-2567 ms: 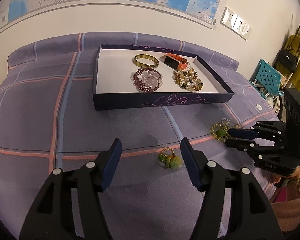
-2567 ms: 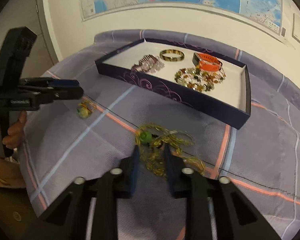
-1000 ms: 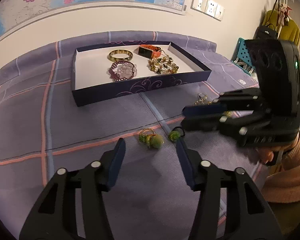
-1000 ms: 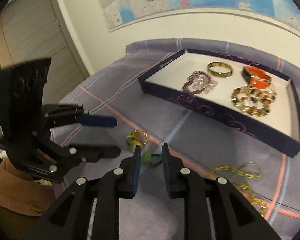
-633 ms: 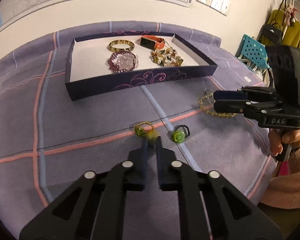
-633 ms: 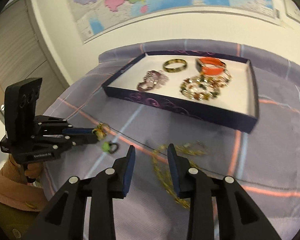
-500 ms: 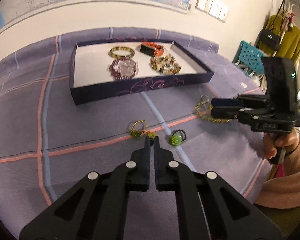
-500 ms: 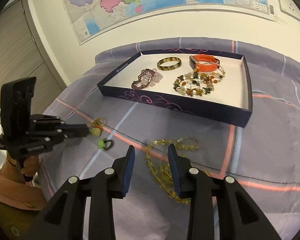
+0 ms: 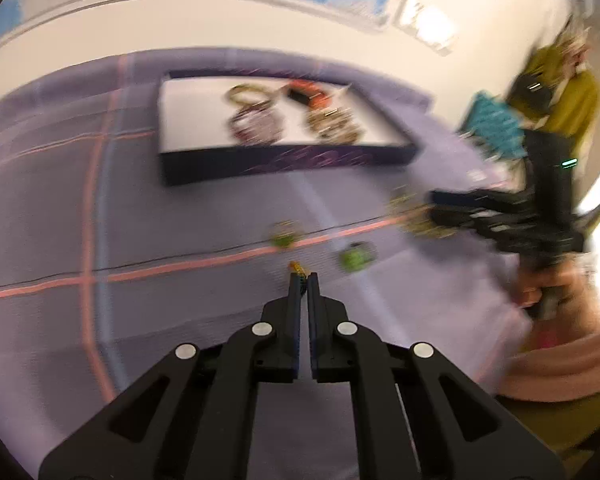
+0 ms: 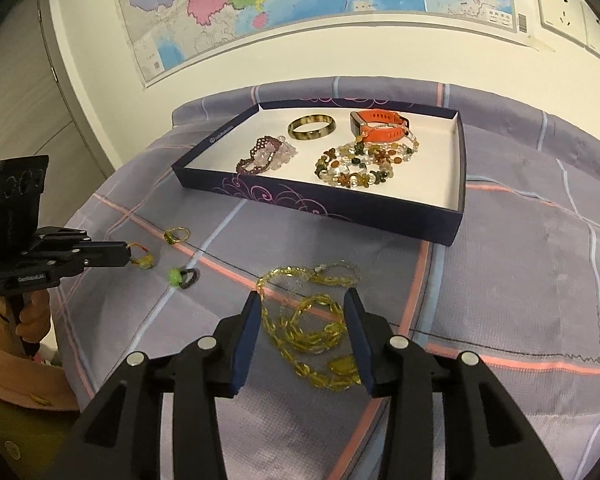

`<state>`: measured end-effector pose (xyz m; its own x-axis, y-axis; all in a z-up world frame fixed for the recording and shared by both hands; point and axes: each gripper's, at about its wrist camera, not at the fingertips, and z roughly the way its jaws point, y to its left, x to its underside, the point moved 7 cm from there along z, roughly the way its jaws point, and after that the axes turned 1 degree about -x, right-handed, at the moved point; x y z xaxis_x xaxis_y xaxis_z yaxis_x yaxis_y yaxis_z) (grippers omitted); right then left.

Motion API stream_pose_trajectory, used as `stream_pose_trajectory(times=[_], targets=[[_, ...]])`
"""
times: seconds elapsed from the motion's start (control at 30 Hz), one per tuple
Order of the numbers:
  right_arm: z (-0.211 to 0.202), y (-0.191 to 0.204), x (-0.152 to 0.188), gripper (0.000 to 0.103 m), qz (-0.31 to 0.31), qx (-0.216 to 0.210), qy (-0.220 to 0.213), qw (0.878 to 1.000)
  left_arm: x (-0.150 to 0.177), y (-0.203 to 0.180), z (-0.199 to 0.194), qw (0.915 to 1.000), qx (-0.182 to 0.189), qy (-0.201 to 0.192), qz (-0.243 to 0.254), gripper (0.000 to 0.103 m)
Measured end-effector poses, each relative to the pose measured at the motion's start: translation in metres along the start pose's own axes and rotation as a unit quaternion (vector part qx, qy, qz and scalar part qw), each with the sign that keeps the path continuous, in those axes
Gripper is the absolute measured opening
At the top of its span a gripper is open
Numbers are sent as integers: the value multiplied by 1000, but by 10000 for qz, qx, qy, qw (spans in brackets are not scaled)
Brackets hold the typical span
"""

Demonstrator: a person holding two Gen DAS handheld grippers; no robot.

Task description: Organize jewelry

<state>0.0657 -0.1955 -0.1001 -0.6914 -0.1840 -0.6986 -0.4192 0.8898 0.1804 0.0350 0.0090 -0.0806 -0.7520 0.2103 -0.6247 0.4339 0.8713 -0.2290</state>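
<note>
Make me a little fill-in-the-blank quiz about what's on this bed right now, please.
1. The left gripper is shut on a small ____ with a green bead.
2. The orange watch lies inside the dark ____.
3. The yellow beaded necklace lies between the opening fingers of the ____ gripper.
4. On the wall above the bed hangs a colourful ____.

Missing words: ring; box; right; map

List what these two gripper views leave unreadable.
- Left wrist view: motion blur smears the tray contents and the green rings on the cloth.
- Left gripper: the ring it pinches is nearly hidden between the fingers.
- Right wrist view: gold necklace partly covered by the right gripper fingers.
</note>
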Motion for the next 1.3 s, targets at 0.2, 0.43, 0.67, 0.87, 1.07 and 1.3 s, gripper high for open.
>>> stream_pose_trajectory(times=[0.2,0.43,0.67,0.87,1.07,1.3], targets=[[-1,0,-1,49,-62,75,-31,9999,5,-1,-1,9999,59,-45,68,34],[4,4,0,69,-248,219,71,9994,-2,-7,10,9997,-135,44,194,38],[21,14,4,69,-601,537,408,9959,-7,-10,20,9991,-325,139,223,21],[16,11,3,27,-564,489,357,9966,-7,-12,21,9992,-304,162,192,13],[11,7,2,8,-280,182,300,9990,-6,-12,20,9997,-189,169,75,13],[-9,2,-13,4,184,-266,-82,9994,-9,-14,14,10000,-5,72,-22,13]])
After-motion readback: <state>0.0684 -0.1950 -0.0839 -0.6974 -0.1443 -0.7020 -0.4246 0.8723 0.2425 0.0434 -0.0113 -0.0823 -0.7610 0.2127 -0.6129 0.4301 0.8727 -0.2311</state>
